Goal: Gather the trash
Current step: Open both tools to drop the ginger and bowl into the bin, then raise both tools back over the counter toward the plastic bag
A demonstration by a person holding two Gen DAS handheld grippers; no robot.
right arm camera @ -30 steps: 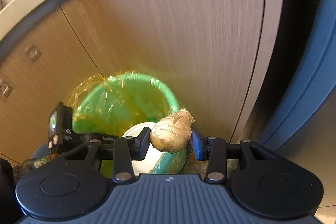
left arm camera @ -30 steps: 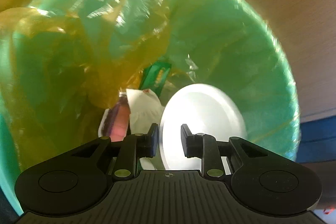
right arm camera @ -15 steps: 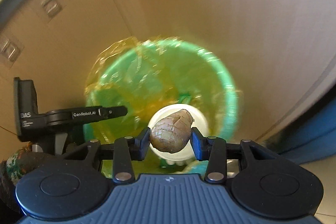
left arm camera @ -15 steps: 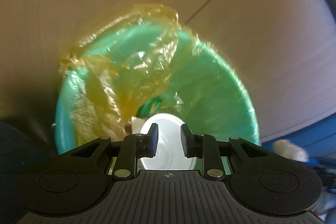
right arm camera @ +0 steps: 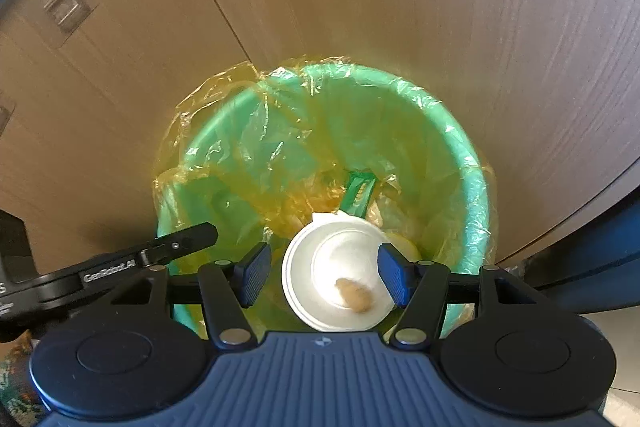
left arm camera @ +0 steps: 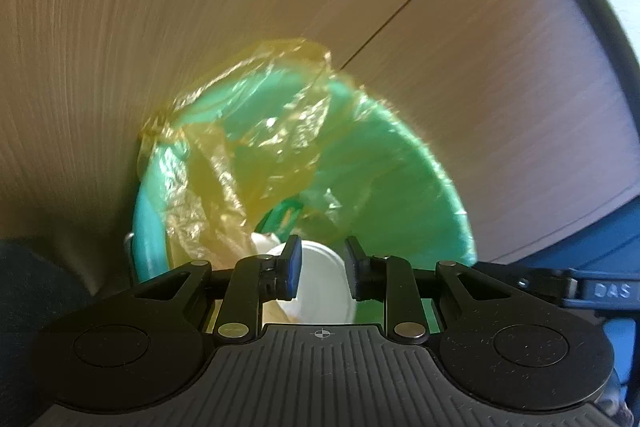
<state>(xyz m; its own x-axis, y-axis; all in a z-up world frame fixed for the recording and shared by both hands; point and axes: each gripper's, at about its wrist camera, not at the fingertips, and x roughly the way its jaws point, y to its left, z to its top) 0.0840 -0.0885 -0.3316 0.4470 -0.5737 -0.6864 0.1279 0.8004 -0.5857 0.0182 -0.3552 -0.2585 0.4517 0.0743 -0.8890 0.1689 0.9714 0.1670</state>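
A green trash bin [right arm camera: 468,163] lined with a yellow plastic bag [right arm camera: 248,155] stands against wooden cabinet doors. Inside lies a white plate [right arm camera: 332,267] with a brown wrapped lump [right arm camera: 354,297] on it. My right gripper [right arm camera: 324,277] is open and empty above the bin. My left gripper [left arm camera: 322,269] hangs over the bin [left arm camera: 400,179] with its jaws a small gap apart and nothing between them; the white plate [left arm camera: 320,287] shows behind them. The left gripper's body also shows at the left of the right wrist view [right arm camera: 120,267].
Wooden cabinet doors [right arm camera: 400,7] rise right behind the bin. A green wrapper [right arm camera: 356,195] and other trash lie in the bag beside the plate. A blue surface [left arm camera: 600,239] stands to the right of the bin.
My right gripper opened and the brown lump dropped onto the white plate in the bin. My left gripper pulled back up out of the bin.
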